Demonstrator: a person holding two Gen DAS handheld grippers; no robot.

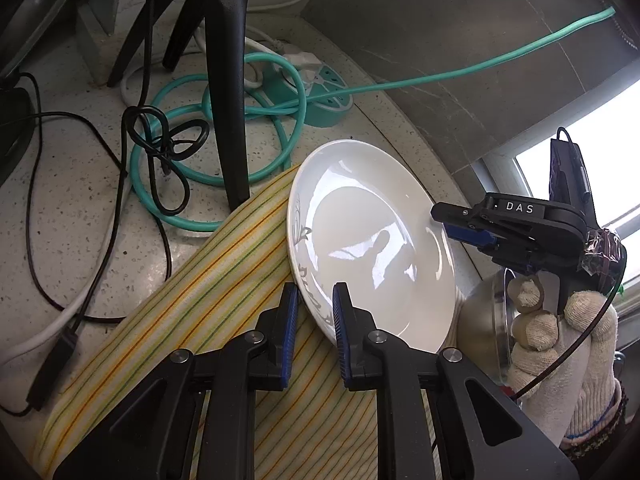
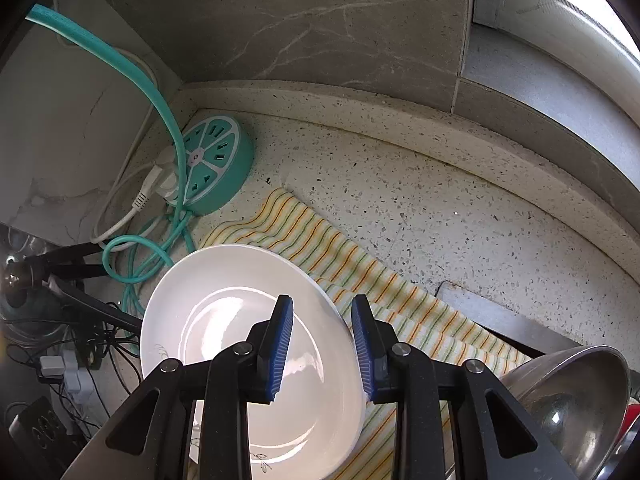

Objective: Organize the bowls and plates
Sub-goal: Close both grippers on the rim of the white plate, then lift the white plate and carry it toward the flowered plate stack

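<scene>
A white plate (image 1: 372, 240) with a grey leaf print stands tilted above the striped yellow cloth (image 1: 224, 280). My left gripper (image 1: 316, 300) straddles its near rim, jaws a little apart, one blue pad on each side of the rim. My right gripper (image 1: 452, 224) is at the plate's far right rim. In the right wrist view the plate (image 2: 240, 340) sits between the right gripper's (image 2: 322, 320) blue pads, jaws apart around the rim. Whether either pair of pads presses the plate is unclear. A steel bowl (image 2: 572, 404) lies at the right.
A teal round power strip (image 2: 216, 160) with teal and white cables lies in the corner. A black tripod leg (image 1: 228, 92) and black cables (image 1: 160, 148) stand left of the cloth. The stone wall (image 2: 320, 20) and a window sill (image 2: 540, 68) bound the speckled counter (image 2: 440, 208).
</scene>
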